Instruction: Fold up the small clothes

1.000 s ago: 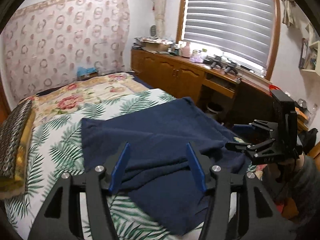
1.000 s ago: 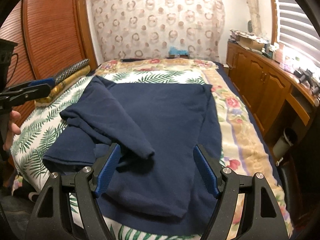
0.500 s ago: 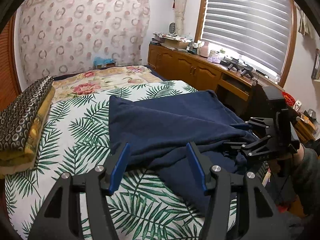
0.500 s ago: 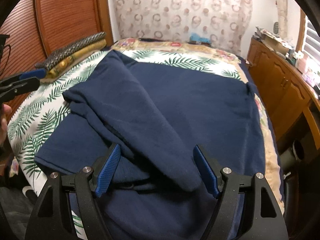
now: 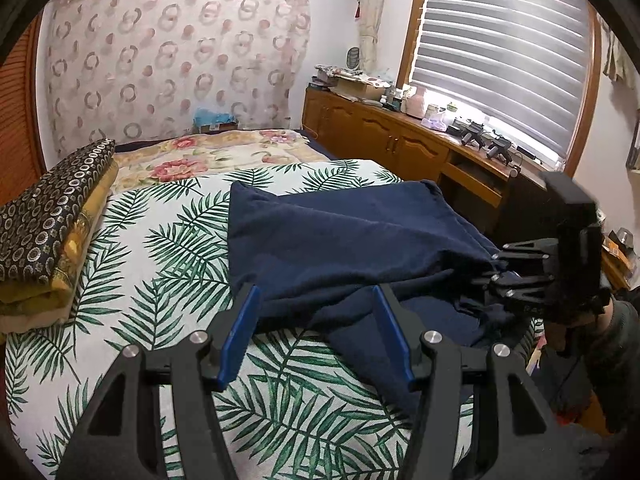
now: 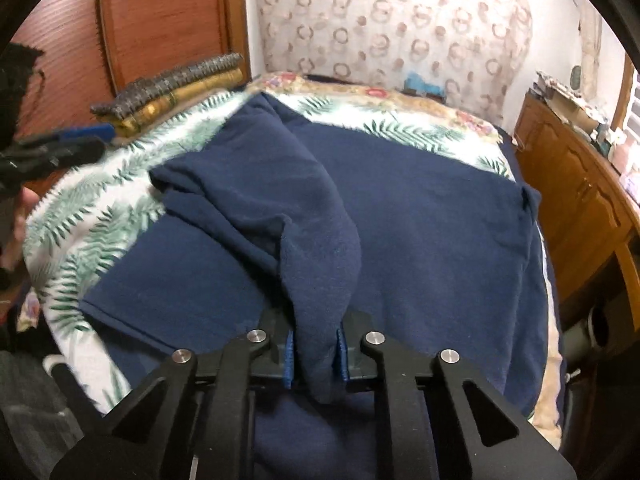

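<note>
Right jaws closing on navy garment [image 6: 420, 216], left jaws released, palm-print bedspread [image 5: 168, 264], wooden cabinets [image 5: 384, 144]

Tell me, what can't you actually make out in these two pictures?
- Right wrist view: the sleeve end of the navy garment, pinched by the closing right gripper, is hidden behind its frame.
- Same view: the left gripper is blurred and cut by the edge.
- Left wrist view: items on the cabinet are too small.

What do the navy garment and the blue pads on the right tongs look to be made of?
Navy garment: soft, matte knit, probably fleece or brushed cotton; its surface looks fuzzy and it bunches into thick, rounded folds with no sheen. Blue pads on the right tongs, closing on a fold of it: likely rubber or soft plastic, matte; too little shows to be sure.
</note>
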The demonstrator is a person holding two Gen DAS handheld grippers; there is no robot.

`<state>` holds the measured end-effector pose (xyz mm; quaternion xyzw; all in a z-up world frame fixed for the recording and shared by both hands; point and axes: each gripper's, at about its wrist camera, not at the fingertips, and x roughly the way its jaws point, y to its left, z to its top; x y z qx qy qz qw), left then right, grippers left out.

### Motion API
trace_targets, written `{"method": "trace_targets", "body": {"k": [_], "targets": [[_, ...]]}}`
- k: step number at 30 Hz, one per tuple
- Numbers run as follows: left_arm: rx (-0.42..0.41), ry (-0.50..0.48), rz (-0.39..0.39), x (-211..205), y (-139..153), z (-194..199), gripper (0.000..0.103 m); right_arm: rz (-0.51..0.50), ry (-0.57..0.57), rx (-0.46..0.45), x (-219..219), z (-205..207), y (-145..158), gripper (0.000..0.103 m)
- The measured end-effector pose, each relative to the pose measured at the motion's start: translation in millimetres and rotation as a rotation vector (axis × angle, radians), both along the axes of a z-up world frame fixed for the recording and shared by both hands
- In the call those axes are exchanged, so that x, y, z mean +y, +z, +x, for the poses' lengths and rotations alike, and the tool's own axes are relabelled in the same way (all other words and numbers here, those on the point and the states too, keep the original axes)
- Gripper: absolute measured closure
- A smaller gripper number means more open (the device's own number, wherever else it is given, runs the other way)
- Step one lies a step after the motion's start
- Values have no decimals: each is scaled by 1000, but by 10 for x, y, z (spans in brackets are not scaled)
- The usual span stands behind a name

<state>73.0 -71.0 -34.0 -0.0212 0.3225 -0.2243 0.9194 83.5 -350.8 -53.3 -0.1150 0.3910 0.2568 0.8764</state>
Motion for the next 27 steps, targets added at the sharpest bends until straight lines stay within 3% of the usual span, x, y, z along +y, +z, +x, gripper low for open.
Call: {"method": "trace_targets", "body": {"k": [9,14,27], "targets": [[-13,13,-3,35,-4,-30,46,136,-28,-150,-93,-271,567,91],[-15,12,-4,38,-3,-38,46,125,-75,-204,-310,-385,753,92],[-18,7,1,-30,15,-42,46,36,-229,-49,-856,-379,195,90]]}}
